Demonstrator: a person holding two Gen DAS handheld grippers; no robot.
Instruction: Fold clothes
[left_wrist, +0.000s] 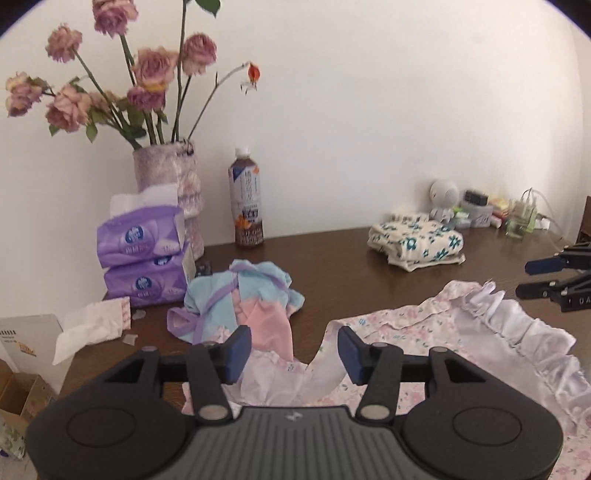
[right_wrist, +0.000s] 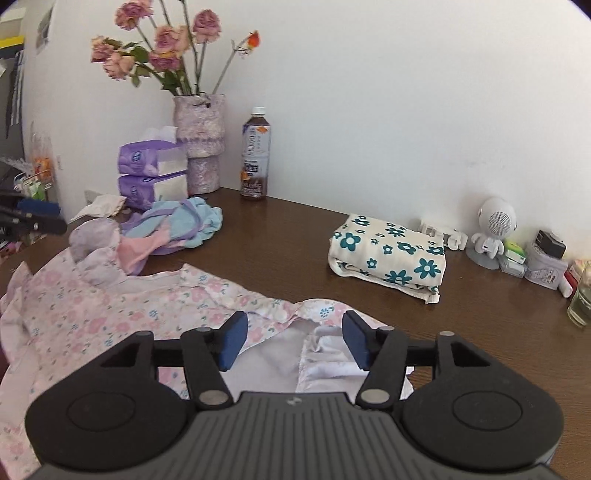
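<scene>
Left claw (left_wrist: 294, 354), right claw (right_wrist: 294, 340) agape, level above floral garment (right_wrist: 110, 306).

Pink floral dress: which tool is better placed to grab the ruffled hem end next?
Right, probably. The right tool hangs open directly over the dress's white ruffled edge. The left tool, also open, sits over the opposite end, near the crumpled blue-and-pink garment, with the ruffle off to its right.

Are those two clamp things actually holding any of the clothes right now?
No. Both are open with nothing between the pads: the left hand-held gripper and the right hand-held gripper hover over the pink floral garment.
</scene>
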